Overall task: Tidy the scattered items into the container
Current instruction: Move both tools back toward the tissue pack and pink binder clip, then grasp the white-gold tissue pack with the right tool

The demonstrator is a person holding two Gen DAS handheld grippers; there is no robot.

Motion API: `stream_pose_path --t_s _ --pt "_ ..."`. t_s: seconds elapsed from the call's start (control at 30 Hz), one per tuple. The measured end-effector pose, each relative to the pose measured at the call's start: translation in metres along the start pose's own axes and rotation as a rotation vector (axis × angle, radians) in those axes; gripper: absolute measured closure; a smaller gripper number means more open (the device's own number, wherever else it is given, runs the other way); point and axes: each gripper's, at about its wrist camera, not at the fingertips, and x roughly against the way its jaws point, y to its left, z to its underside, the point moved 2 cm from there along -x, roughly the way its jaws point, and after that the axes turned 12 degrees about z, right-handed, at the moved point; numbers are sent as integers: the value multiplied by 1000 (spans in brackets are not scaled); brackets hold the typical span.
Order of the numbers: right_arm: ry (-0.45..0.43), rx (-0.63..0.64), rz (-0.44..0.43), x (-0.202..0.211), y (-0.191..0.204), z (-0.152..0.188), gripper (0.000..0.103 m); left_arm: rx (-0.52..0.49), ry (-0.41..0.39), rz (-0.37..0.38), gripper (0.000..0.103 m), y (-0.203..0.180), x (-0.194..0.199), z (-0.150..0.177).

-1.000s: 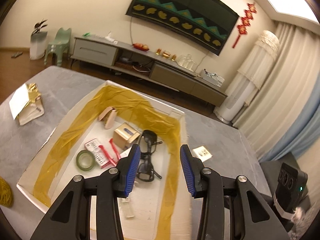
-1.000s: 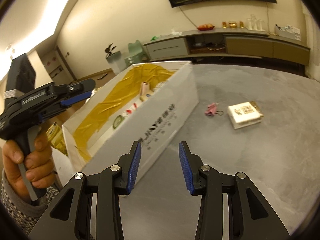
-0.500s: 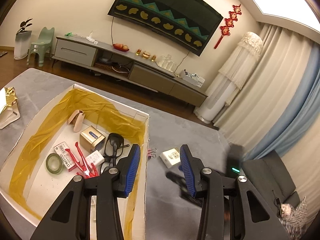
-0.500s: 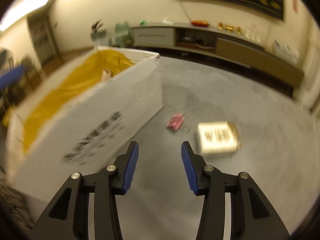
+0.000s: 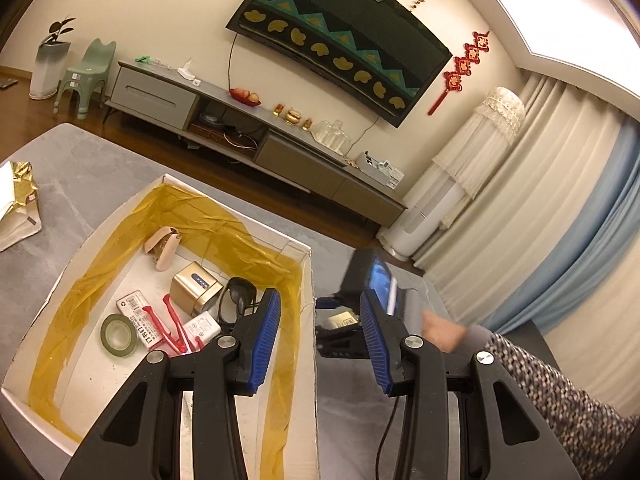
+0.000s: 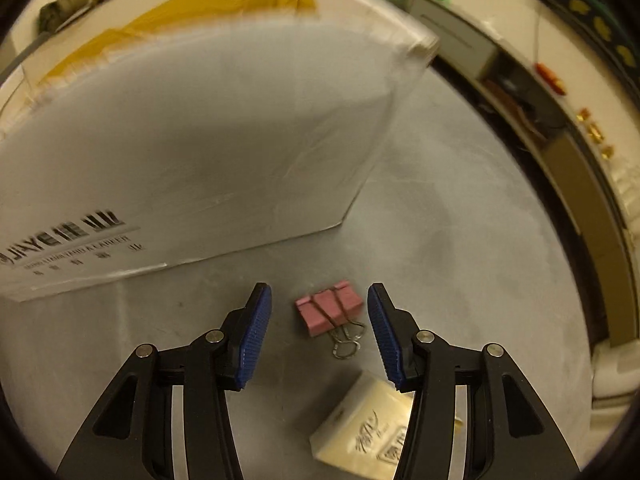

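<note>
— Where are your two grippers right now?

— My right gripper (image 6: 319, 330) sits low over the grey tabletop (image 6: 460, 240), jaws spread wide and holding nothing. In the lower middle of the right wrist view the small pink binder clip with wire handles (image 6: 330, 312) lies flat on the table between my blue fingertips (image 6: 256, 332), touching neither. My left gripper (image 5: 320, 344) hangs with its jaws parted too, empty, above the right-hand wall of the white cardboard box lined with yellow film (image 5: 308, 280).

— And what else is outside the box?

— A cream-coloured flat packet with printed script (image 6: 360, 436) lies on the table at the bottom of the right wrist view, just beside the clip, partly behind my right finger. The box's white outer wall with black lettering fills the upper left of that frame (blurred, so I cannot read it all). In the left wrist view, a crumpled gold foil and white paper wrapper (image 5: 16, 204) rests on the table at the far left edge.

— What is in the box?

— In the lower left of the left wrist view: a green roll of tape (image 5: 118, 335), a white printed card pack (image 5: 138, 316), red plastic pieces (image 5: 172, 328), a small gold cube-shaped device (image 5: 196, 288), black-framed glasses (image 5: 238, 300) and a pale pink oblong case (image 5: 164, 246) nearer the far wall.

— Anything of you in view?

— My hand (image 5: 440, 330) and a speckled knit sleeve (image 5: 560, 396) show at the right of the left wrist view, holding the other tool.
</note>
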Motion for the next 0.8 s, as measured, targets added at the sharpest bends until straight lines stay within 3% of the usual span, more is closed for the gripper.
stream_pose_path --t_s 0.03,0.13,0.23,0.33,0.43,0.57,0.7,0.8 --pt "-7 -22 1 1 -2 1 65 -2 3 0 60 0 -1 0" --pt "0 -91 46 9 -5 10 65 0 1 1 60 -1 0 0" --pt "-10 -207 16 36 6 31 65 0 3 6 60 -4 -1 2" --pt "15 -387 -83 66 25 63 65 -7 10 18 60 -11 -2 4" --pt "14 -389 -116 92 57 90 63 -17 19 33 60 -19 -4 7" --pt "-11 -346 -4 113 59 98 49 -34 30 44 60 -28 -6 12" --pt "-69 -395 173 120 7 84 40 -36 33 38 60 -30 -8 13" --pt "-23 -416 261 97 -23 80 40 -26 40 42 60 -27 -10 13"
